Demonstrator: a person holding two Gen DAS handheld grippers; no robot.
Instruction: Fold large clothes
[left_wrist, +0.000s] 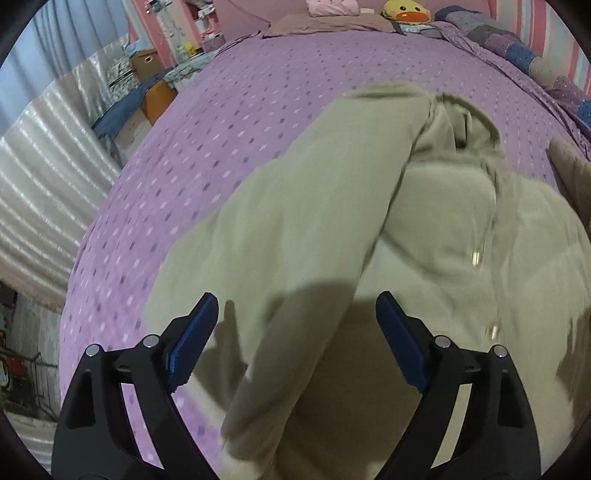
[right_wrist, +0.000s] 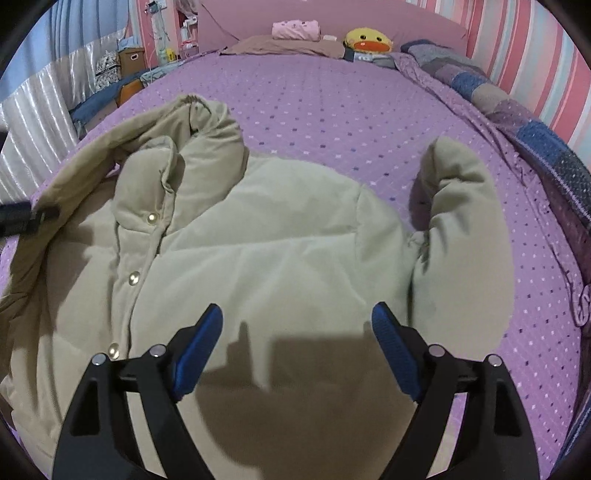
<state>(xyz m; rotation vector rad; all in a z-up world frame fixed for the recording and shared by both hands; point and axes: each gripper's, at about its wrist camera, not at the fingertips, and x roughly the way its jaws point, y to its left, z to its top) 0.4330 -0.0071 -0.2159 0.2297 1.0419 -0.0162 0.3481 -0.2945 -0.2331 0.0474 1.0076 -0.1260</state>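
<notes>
- Beige puffer jacket (right_wrist: 236, 236) spread front-up on purple dotted bed cover (right_wrist: 332, 110), snaps visible down the placket.
- One sleeve (left_wrist: 295, 206) folded across the body; the other sleeve (right_wrist: 461, 229) lying out to the side.
- Left gripper (left_wrist: 295, 332) above jacket: fingers apart, nothing between.
- Right gripper (right_wrist: 297, 338) above jacket: fingers apart, nothing between.
- Duck plush (right_wrist: 367, 40) at headboard.

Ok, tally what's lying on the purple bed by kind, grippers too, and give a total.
Beige puffer jacket: 1
Yellow duck plush: 1
Pink folded cloth: 1
Brown pillow: 1
Patchwork blanket: 1
Hand-held gripper, both open: 2 (left hand-held gripper, right hand-held gripper)
Total: 7
</notes>
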